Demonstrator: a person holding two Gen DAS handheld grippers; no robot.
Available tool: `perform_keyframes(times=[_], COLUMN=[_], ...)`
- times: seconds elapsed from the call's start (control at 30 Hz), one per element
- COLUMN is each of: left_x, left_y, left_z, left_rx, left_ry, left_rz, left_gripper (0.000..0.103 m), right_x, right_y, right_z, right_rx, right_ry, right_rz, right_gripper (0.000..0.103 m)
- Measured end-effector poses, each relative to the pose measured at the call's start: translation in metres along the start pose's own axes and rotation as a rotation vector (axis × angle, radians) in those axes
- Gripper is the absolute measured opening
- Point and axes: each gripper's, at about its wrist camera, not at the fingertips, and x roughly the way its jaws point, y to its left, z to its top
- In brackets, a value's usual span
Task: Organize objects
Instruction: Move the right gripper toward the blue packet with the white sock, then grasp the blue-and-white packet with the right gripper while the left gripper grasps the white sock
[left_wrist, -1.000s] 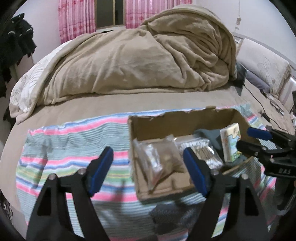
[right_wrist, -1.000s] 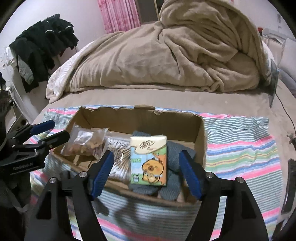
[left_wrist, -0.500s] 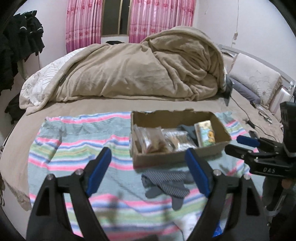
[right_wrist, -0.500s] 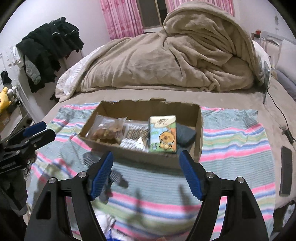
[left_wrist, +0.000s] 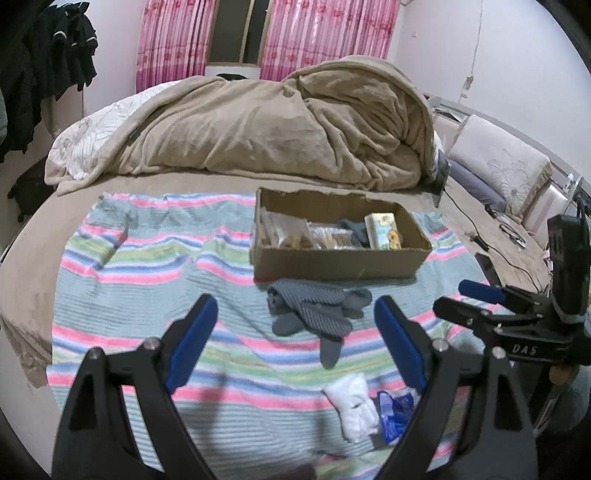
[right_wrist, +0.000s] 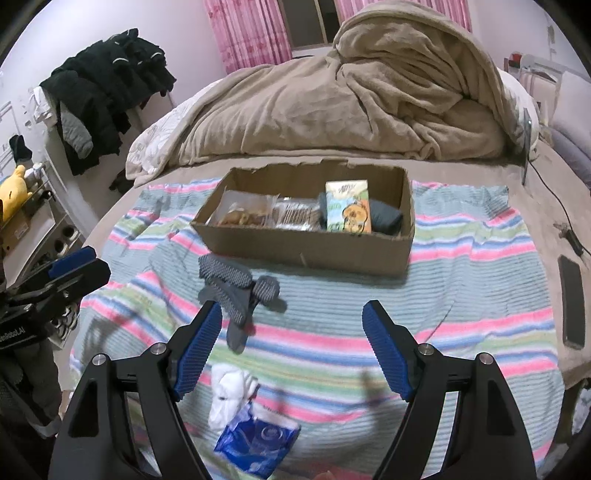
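A cardboard box sits on a striped towel on the bed. It holds snack bags, a tissue pack with a cartoon print and a dark cloth. Grey gloves lie in front of the box. Nearer lie a white cloth and a blue packet. My left gripper and right gripper hover over the towel short of the gloves, jaws opening, nothing between them.
A heaped beige blanket fills the far half of the bed. A phone and cables lie at the towel's right. Dark clothes hang on a rack to the left. Pillows sit at the right.
Both grippers have pulled back from the box, which now looks smaller and farther. The gloves, white cloth and blue packet have come into view. Both jaws stand slightly wider.
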Motion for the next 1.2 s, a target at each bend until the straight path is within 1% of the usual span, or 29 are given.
perform_keyframes(times=[0.2, 0.63, 0.93, 1.07, 1.2], left_x=[0.000, 0.022, 0.030, 0.034, 0.037], left_y=[-0.005, -0.014, -0.001, 0.003, 0.003], left_z=[-0.016, -0.048, -0.057, -0.061, -0.063], left_rx=[-0.003, 0.007, -0.020, -0.029, -0.027], left_ry=[0.024, 0.115, 0.145, 0.161, 0.172], left_rz=[-0.015, -0.045, -0.048, -0.053, -0.058], left_gripper=[0.088, 0.088, 0.088, 0.088, 0.088], right_x=[0.004, 0.030, 0.048, 0.053, 0.060], right_y=[0.008, 0.014, 0.019, 0.020, 0.023], right_z=[-0.020, -0.064, -0.087, -0.093, -0.101], right_rx=[-0.004, 0.021, 0.035, 0.053, 0.060], right_ry=[0.044, 0.177, 0.270, 0.307, 0.341], right_rz=[0.007, 0.029, 0.051, 0.078, 0.078], right_gripper=[0.081, 0.081, 0.081, 0.081, 0.080])
